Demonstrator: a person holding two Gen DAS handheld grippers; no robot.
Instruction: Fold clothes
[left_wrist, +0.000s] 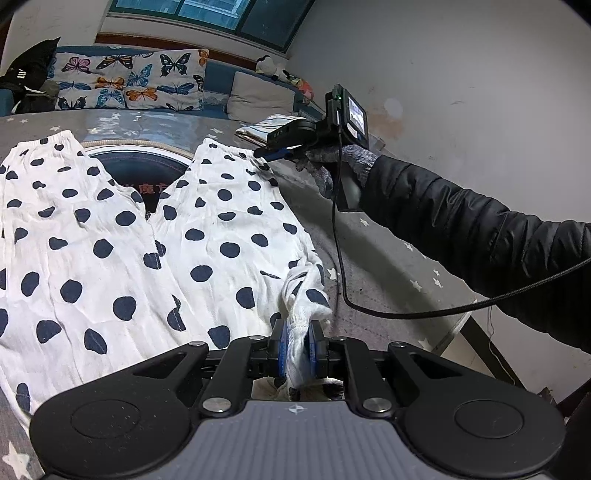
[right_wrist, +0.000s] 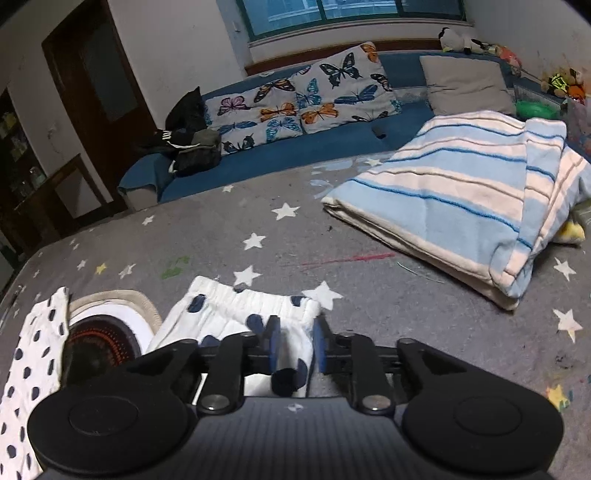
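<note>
Grey star-printed cloth covers the work surface, with a blue sofa and butterfly cushions behind it under a dark window. White polka-dot trousers lie flat on the cloth, both legs reaching toward twelve o'clock in the left wrist view and parting over a round printed patch.

At six o'clock in that view the left gripper is clamped tight on a bunched handful of the trousers' white fabric, its blue pads pressing the cloth from both sides.

Toward two o'clock a gloved hand in a black sleeve holds the right gripper at the outer corner of the right-hand leg's cuff. In the right wrist view the right gripper has that elastic cuff corner between its blue pads; the jaws stand partly apart, and whether the pads are pressing the cloth cannot be told.

At two o'clock in the right wrist view, a folded blue-and-white striped blanket lies well apart from the trousers.
</note>
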